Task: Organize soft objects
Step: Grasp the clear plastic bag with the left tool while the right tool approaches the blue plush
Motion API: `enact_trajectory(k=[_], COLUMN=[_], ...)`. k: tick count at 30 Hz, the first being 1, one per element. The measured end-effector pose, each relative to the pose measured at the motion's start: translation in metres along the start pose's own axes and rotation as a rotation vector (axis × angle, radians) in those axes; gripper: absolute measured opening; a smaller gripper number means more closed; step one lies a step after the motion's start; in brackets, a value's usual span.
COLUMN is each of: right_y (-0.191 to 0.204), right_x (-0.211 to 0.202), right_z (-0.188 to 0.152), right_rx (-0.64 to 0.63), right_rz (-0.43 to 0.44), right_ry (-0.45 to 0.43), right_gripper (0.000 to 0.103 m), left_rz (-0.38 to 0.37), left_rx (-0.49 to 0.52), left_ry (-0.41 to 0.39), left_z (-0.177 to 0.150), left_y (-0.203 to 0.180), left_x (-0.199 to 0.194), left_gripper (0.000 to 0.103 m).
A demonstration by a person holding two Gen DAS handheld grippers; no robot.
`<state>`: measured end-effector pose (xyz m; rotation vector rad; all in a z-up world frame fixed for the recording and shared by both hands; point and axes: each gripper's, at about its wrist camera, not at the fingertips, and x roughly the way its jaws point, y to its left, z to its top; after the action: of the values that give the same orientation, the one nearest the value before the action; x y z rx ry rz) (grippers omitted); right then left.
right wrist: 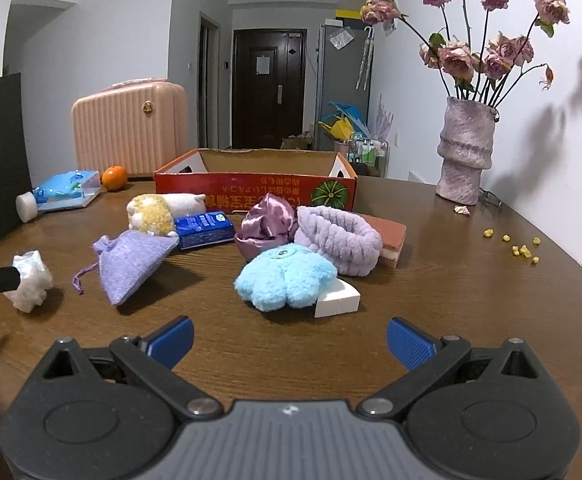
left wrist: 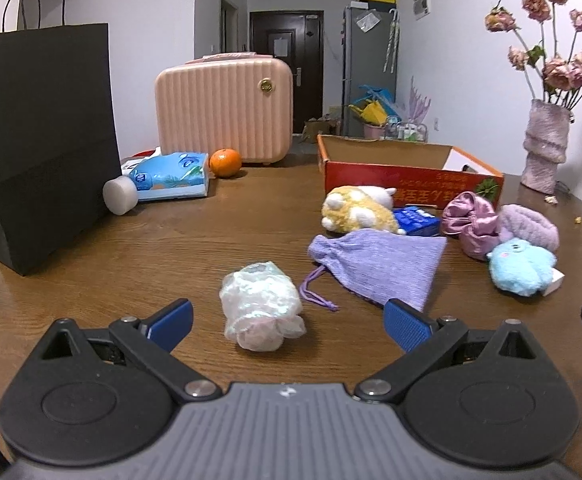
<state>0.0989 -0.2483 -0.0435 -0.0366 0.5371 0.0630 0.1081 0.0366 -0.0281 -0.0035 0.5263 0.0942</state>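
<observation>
Left wrist view shows our left claw (left wrist: 287, 326) spread around the crinkly white bundle (left wrist: 261, 306); we judge it may slip; our right claw (right wrist: 289, 342) is spread, empty

Blue plush (right wrist: 285, 278) lies touching purple headband (right wrist: 339, 238); pouch (right wrist: 131, 264) apart.

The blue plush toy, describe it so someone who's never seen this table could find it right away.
Start at the red cardboard box at the back of the wooden table. In front of it lies a fuzzy lilac headband, and the blue plush toy lies against its near side. It is the only sky-blue, shaggy thing there, partly covering a white block.
</observation>
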Motion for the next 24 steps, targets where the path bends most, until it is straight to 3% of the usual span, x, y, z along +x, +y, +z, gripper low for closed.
enact_trajectory(k=[14,20,22,24], right_y=[0.006,0.008,0.008,0.009], right_x=[0.035,0.044,0.046,0.048], right_z=[0.006,0.006,0.006,0.006], right_rx=[-0.007,-0.014,-0.015,-0.015], right_rz=[-0.011,-0.011,-0.01,-0.009], right_ry=[0.046,0.058,0.059,0.058], right_gripper=[0.103,0.103,0.103,0.103], left_rz=[0.063,0.05,0.04,0.021], left_rx=[-0.006,-0.03,-0.034,-0.038], left_ry=[0.089,0.148,0.157,0.158], left_z=[0.014,0.009,0.008,0.008], left_y=[0.02,0.025,0.026,0.028], left_x=[0.068,0.088,0.09,0.091], left_gripper=[0.101,0.075,0.057,0.048])
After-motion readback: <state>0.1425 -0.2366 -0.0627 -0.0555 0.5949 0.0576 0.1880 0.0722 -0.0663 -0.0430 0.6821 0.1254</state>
